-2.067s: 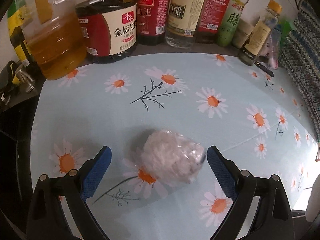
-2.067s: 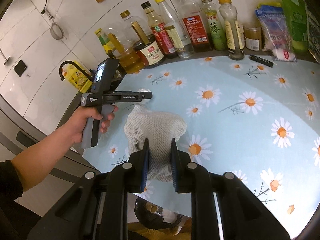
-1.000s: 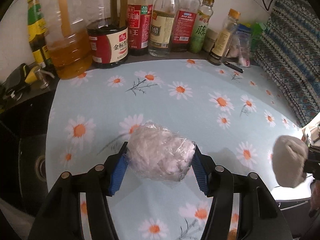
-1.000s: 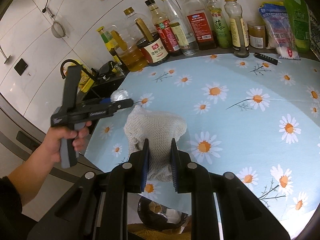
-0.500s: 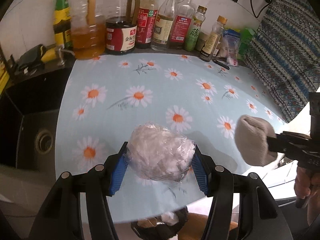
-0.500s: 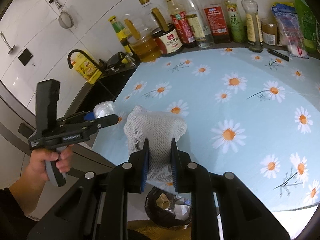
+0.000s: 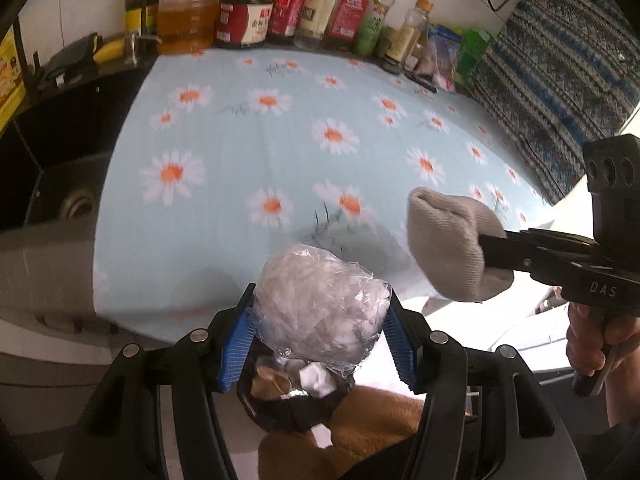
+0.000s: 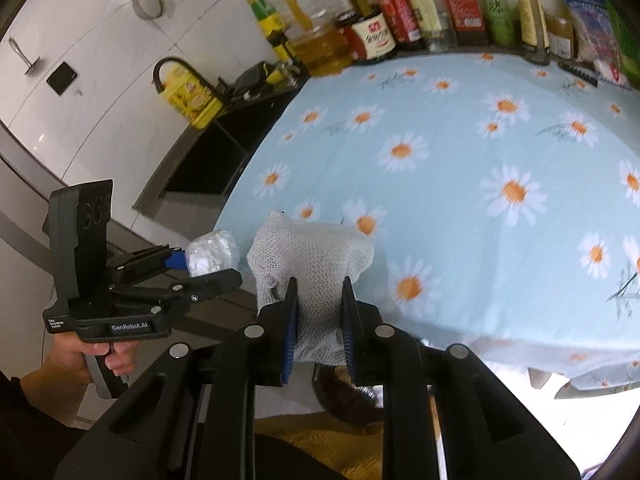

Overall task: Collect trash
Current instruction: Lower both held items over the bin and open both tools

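a: while both pieces hang past the near edge of the table, what is each hand doing, starting from the left?

b: the left gripper [image 7: 320, 336] has its blue pads pinching a crumpled ball of clear plastic wrap [image 7: 320, 308] from both sides. it points steeply down, and right under the ball sits a small bin lined with a black bag [image 7: 294, 396], with paper scraps and something brown already in it. i'd say it is held there so the ball can drop straight in.

a: and the right?

b: the right gripper [image 8: 318, 320] is pressed nearly together on a grey knitted cloth [image 8: 312, 264], which bulges out above the pads. a dark rim of the same bin [image 8: 344, 394] shows just below it, so it looks to be waiting its turn beside the left one. the two loads are near each other but apart.

a: so nothing is in the bin from these two yet?

b: not yet; both are gripped and above it.

a: what about the surface?

b: a pale blue tablecloth with daisies [image 7: 280, 152], bare in the middle. along the far edge stands a row of sauce and oil bottles [image 7: 312, 4]; a dark sink [image 8: 208, 156] lies to the left, white wall tiles [image 8: 80, 20] behind, and a striped woven cloth [image 7: 560, 48] to the right.
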A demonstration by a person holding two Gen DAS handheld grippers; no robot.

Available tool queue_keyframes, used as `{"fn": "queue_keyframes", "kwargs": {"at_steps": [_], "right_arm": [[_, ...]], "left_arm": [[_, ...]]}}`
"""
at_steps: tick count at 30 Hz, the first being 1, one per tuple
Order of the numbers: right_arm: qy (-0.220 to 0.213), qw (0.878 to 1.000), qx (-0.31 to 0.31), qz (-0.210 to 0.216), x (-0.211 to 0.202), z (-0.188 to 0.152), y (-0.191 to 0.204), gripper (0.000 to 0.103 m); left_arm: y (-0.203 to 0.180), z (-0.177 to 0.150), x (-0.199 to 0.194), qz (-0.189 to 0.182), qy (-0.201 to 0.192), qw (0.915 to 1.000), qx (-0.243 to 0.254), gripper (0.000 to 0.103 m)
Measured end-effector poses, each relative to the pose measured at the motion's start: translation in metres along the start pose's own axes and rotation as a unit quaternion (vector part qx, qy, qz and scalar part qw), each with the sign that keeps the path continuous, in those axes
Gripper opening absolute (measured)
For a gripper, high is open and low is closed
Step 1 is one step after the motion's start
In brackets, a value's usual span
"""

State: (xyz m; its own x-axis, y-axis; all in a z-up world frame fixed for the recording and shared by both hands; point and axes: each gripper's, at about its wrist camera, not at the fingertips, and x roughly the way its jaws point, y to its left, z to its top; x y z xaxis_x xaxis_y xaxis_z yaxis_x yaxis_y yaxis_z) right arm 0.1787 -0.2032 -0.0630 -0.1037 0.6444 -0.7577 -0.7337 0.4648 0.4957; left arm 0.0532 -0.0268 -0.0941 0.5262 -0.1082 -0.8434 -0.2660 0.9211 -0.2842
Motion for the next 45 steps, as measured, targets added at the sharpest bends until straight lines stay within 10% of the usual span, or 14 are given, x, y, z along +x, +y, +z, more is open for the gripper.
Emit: {"fn": "queue_keyframes", "kwargs": {"at_steps": [23, 45], "right_arm": [[0.096, 0.993, 0.063, -0.037, 0.066, -0.087, -0.009, 0.022], [0.095, 0.989, 0.105, -0.032, 0.083, -0.076, -0.029, 0.045]], "left_arm": [[0.012, -0.091, 0.063, -0.009, 0.13, 0.9915, 0.007, 0.057], [0.028, -0.094, 0.083, 0.002, 0.165, 0.986, -0.024, 0.072]]}}
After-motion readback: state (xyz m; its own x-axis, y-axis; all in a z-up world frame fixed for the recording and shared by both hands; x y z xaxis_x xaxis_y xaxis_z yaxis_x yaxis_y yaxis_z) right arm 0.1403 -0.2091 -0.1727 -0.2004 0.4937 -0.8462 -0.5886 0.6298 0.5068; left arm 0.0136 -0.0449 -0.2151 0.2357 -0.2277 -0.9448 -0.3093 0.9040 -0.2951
